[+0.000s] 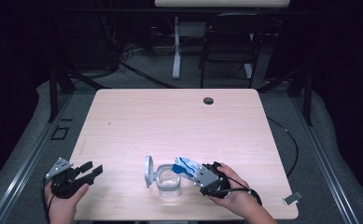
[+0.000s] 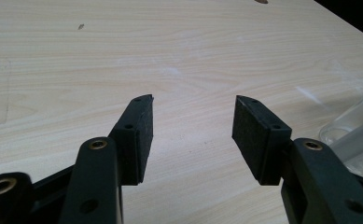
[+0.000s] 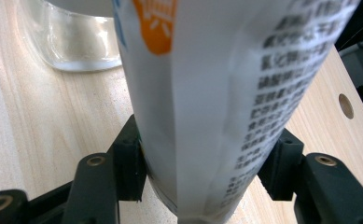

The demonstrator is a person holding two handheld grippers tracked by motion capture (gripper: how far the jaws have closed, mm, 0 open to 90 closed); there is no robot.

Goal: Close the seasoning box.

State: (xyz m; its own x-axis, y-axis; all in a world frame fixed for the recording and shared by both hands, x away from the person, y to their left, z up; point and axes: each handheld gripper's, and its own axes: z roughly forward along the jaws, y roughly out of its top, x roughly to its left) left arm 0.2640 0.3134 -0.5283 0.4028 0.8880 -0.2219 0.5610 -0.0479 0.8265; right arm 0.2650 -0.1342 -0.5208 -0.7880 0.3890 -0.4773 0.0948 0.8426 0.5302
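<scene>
Tilting toward the jar (image 1: pixel 169 181); packet (image 1: pixel 184 167) clamped in right gripper (image 1: pixel 203 176)

The left gripper (image 2: pixel 193 126) is held low over the pale wooden table (image 2: pixel 170 51), its 2 black jaws spread wide apart with nothing between them. A clear glass jar (image 2: pixel 354 135) is seen at the right edge, just beside the right jaw. A dark hole (image 2: pixel 261 1) is glimpsed at the far edge.
</scene>
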